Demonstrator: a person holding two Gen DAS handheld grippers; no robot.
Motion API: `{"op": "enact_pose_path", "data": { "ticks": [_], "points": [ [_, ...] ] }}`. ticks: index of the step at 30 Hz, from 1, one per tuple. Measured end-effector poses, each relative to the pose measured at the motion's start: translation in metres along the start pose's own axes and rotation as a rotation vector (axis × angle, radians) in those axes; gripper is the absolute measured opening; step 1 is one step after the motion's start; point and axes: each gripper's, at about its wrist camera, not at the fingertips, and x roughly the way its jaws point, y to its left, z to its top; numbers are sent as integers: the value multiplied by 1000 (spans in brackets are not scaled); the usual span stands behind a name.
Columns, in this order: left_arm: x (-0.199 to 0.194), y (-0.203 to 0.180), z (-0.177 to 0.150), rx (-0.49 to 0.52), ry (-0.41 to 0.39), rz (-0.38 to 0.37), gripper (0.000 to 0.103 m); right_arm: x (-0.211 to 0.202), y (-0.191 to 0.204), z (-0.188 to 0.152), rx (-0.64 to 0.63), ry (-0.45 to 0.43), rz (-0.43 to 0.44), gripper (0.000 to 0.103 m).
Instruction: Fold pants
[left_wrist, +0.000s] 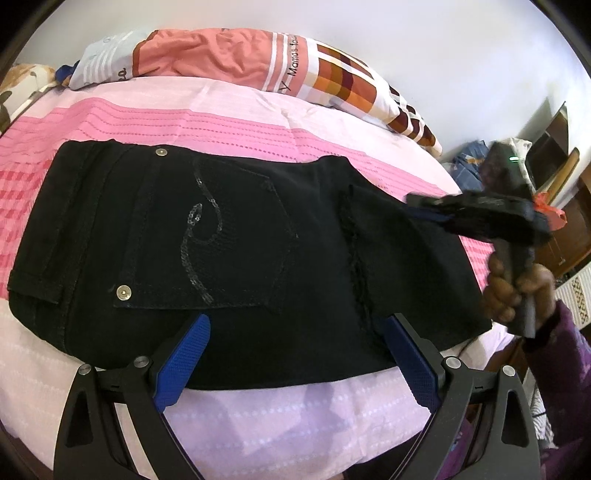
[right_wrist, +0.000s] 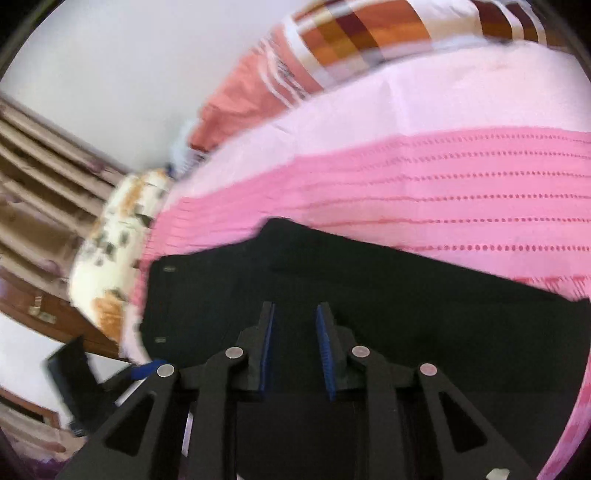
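Nearest the lens, left gripper (left_wrist: 295, 354) with black arms and blue ribbed pads (left_wrist: 183, 363), jaws spread wide, released, poised at the near edge of the black denim pants with a sequinned back pocket (left_wrist: 221, 240). Touching the cloth or just above it: cannot tell. Pants already folded into a compact stack, flat on the pink and lilac woven bedspread (left_wrist: 236, 125), waistband to the left, metal rivets (left_wrist: 123, 292) showing.

Farther right, right gripper (right_wrist: 295, 347), handle gripped in the person's hand (left_wrist: 517, 291), over the pants' far right end; from its own blurred view, pads parted by a narrow gap with nothing between them, so unclenched and empty.

Beyond, a rumpled salmon and checked quilt (left_wrist: 229, 55) along the bed's far side against the white wall.

Risks, as judgement: thick layered denim likely to spring open if only the top layer gets pinched; a one-sided lift could skew the stack; dragging could bunch the bedspread underneath
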Motion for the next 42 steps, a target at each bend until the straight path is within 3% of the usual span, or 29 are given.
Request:
{"op": "enact_pose_path", "data": {
  "ticks": [2, 5, 9, 12, 14, 16, 21, 24, 25, 27, 33, 34, 36, 37, 38, 39, 42],
  "points": [
    [0, 3, 1, -11, 3, 4, 95, 12, -9, 0, 9, 32, -51, 23],
    [-4, 8, 4, -22, -6, 8, 95, -5, -8, -2, 40, -33, 79, 23],
    [-19, 12, 7, -29, -56, 12, 95, -13, 16, -10, -65, -52, 70, 24],
    [-26, 15, 11, -31, -63, 20, 95, -4, 41, -10, -236, -40, -68, 33],
    [-27, 17, 12, -33, -58, 24, 95, 2, 51, -4, -349, -23, -87, 53],
    [-28, 20, 11, -43, -53, 20, 95, 7, 56, 4, -451, -7, -108, 61],
    [-25, 26, 7, -81, -43, 17, 95, 37, 58, 21, -623, 118, -155, 61],
    [-20, 30, 6, -103, -20, 21, 95, 52, 57, 18, -669, 227, -99, 60],
    [-18, 32, 7, -108, -16, 21, 95, 59, 59, 12, -722, 249, -139, 60],
    [-14, 35, 8, -124, -8, 21, 95, 64, 61, 7, -792, 245, -150, 61],
    [-5, 38, 10, -146, 18, 24, 95, 74, 53, 22, -817, 271, -95, 62],
    [-5, 37, 10, -144, 20, 26, 95, 74, 53, 23, -825, 285, -90, 61],
    [-3, 37, 10, -139, 28, 34, 95, 72, 55, 21, -854, 292, -109, 45],
    [-2, 36, 11, -138, 31, 38, 95, 70, 54, 23, -859, 289, -119, 31],
    [-2, 36, 11, -137, 33, 41, 95, 66, 54, 26, -852, 286, -105, 9],
    [-2, 36, 12, -137, 33, 44, 95, 64, 55, 25, -848, 291, -96, 4],
    [1, 37, 14, -134, 37, 54, 95, 61, 55, 15, -903, 285, -123, 7]
  ]
}}
